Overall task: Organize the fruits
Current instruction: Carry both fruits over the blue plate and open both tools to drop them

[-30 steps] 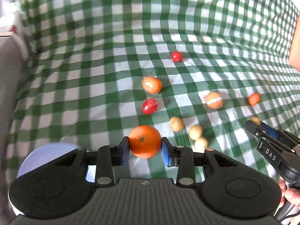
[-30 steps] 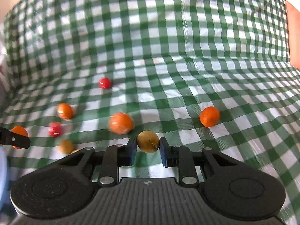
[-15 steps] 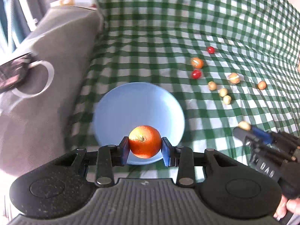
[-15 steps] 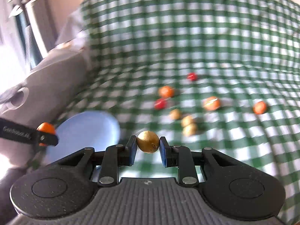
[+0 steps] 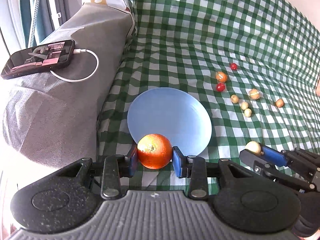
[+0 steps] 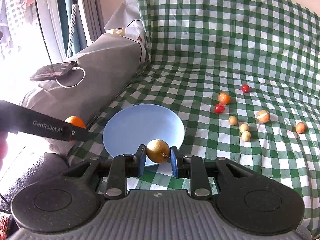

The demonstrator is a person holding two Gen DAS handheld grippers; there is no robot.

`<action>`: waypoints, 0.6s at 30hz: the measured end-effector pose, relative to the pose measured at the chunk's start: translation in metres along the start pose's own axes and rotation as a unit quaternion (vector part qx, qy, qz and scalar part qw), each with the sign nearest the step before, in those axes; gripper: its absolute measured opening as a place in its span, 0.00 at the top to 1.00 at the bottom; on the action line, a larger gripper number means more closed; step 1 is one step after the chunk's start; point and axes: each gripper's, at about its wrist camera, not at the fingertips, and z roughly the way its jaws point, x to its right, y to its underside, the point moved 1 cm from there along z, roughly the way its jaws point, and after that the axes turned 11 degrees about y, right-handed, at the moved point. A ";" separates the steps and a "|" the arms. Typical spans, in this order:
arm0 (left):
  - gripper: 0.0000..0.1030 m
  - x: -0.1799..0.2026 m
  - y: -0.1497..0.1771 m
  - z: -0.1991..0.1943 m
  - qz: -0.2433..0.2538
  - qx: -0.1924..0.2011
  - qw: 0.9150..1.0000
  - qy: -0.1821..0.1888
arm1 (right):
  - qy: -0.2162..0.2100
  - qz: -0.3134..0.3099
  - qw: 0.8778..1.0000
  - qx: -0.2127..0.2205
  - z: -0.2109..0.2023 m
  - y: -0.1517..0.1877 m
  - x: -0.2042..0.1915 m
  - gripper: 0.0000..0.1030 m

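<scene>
The left gripper (image 5: pixel 155 158) is clamping an orange (image 5: pixel 154 151) between its blue pads; the fruit is bright, dimpled and glossy, with its stem scar facing the camera, and it is sitting low in the centre of the left wrist frame, over the near rim of a pale blue plate (image 5: pixel 170 116). The right gripper (image 6: pixel 158 159) is pinching a small golden-brown round fruit (image 6: pixel 158 153) (a dry stem stub is showing on its lower right), also over the plate's near edge in its own frame. The plate is lying bare on the green-and-white checked cloth (image 5: pixel 200 40).

To the plate's right, in the middle right of both frames, loose fruit is lying scattered: two red cherry tomatoes (image 5: pixel 220 87), small orange fruits (image 5: pixel 221 76), and three pale round ones (image 5: pixel 244 105) bunched near each other. At the left, a grey cushion (image 5: pixel 60 104) is bordering the cloth, bearing a phone (image 5: pixel 39 58) with a white cable (image 5: pixel 88 68) plugged in. Nothing is lying between the grippers and the plate.
</scene>
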 end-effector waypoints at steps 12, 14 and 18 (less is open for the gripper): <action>0.61 -0.015 -0.023 0.036 -0.015 -0.006 1.000 -0.001 | -0.001 -0.016 1.000 -0.018 0.033 -0.010 -0.005 0.74; 0.61 -0.016 -0.028 0.046 -0.015 -0.011 1.000 -0.001 | -0.003 -0.018 1.000 -0.022 0.042 -0.012 -0.007 0.74; 0.61 -0.019 -0.036 0.068 -0.012 -0.024 1.000 -0.006 | -0.008 -0.022 0.999 -0.033 0.061 -0.016 -0.012 0.74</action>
